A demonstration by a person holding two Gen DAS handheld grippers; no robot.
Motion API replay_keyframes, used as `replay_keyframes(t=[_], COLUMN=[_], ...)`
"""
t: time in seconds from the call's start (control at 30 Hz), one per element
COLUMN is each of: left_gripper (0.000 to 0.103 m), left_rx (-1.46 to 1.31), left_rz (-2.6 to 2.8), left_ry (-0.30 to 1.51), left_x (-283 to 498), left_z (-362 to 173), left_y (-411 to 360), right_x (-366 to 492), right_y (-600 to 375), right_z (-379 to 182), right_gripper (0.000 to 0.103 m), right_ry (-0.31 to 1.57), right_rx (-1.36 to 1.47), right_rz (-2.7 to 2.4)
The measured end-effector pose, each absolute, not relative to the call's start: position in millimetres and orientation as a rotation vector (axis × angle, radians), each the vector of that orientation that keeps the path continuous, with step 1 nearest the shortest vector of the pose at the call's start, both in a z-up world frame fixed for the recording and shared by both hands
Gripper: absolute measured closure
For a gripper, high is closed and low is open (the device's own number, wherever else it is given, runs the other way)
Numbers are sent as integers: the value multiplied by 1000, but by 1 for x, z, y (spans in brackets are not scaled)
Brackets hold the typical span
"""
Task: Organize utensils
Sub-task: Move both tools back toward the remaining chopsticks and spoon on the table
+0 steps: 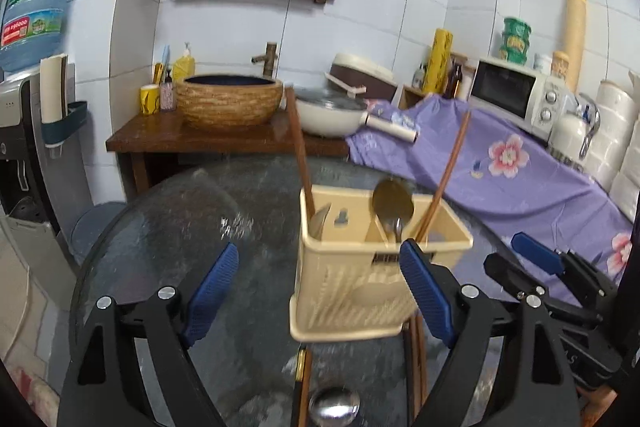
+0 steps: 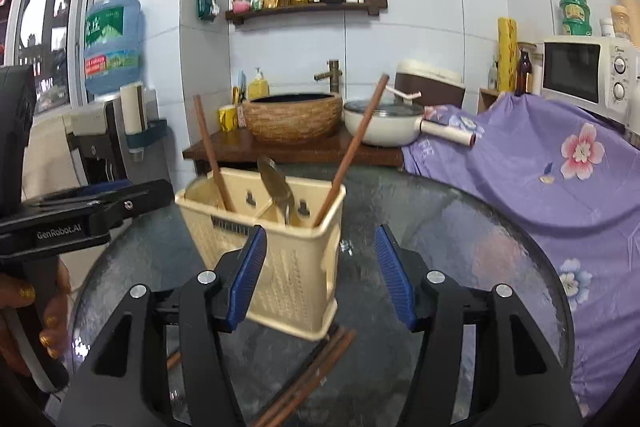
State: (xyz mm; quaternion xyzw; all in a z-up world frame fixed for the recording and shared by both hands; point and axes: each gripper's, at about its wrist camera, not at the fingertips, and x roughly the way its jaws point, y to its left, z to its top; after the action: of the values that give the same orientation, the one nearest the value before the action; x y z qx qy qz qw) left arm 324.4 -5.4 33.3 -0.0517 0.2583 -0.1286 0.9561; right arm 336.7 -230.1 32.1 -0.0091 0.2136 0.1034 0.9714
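Note:
A cream plastic utensil holder (image 1: pixel 352 275) (image 2: pixel 280 259) stands on the round glass table (image 1: pixel 160 227) (image 2: pixel 480 247). It holds two brown chopsticks (image 1: pixel 298 147) (image 2: pixel 352 151), one in each end compartment, and a metal spoon (image 1: pixel 392 205) (image 2: pixel 276 187) bowl-up in the middle. More chopsticks (image 1: pixel 416 359) (image 2: pixel 308 375) and a spoon (image 1: pixel 334 405) lie on the table in front of the holder. My left gripper (image 1: pixel 320 287) is open and empty, just short of the holder. My right gripper (image 2: pixel 320 275) is open and empty, the holder between its fingers' line of sight.
A purple flowered cloth (image 1: pixel 500 163) (image 2: pixel 560 187) covers the counter on the right, with a microwave (image 1: pixel 516 93) (image 2: pixel 584 71). Behind the table a wooden stand carries a woven basin (image 1: pixel 230 99) (image 2: pixel 292 117) and a white pan (image 1: pixel 332 115) (image 2: pixel 384 125). A water dispenser (image 1: pixel 32 27) stands left.

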Motion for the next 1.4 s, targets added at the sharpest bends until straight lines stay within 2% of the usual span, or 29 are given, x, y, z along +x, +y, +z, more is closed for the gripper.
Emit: replay_keyframes(t=[0.27, 0.47, 0.57, 0.73, 1.4], left_gripper=[25, 43, 49, 52, 57], left_rx=[-76, -38, -41, -35, -22], left_rz=[-216, -198, -200, -216, -252], left_ry=[702, 813, 846, 887, 925], left_x=[300, 290, 286, 282, 281], left_z=[-21, -58, -69, -83, -95], left_y=[19, 26, 28, 26, 15], right_x=[310, 307, 305, 303, 309], right_y=[-224, -226, -221, -206, -223], right_z=[-27, -69, -74, -80, -86], right_gripper=[46, 46, 46, 47, 48], right_ry=[664, 822, 841, 865, 907], right_rx=[-70, -15, -12, -45, -57], right_rz=[199, 181, 187, 199, 144])
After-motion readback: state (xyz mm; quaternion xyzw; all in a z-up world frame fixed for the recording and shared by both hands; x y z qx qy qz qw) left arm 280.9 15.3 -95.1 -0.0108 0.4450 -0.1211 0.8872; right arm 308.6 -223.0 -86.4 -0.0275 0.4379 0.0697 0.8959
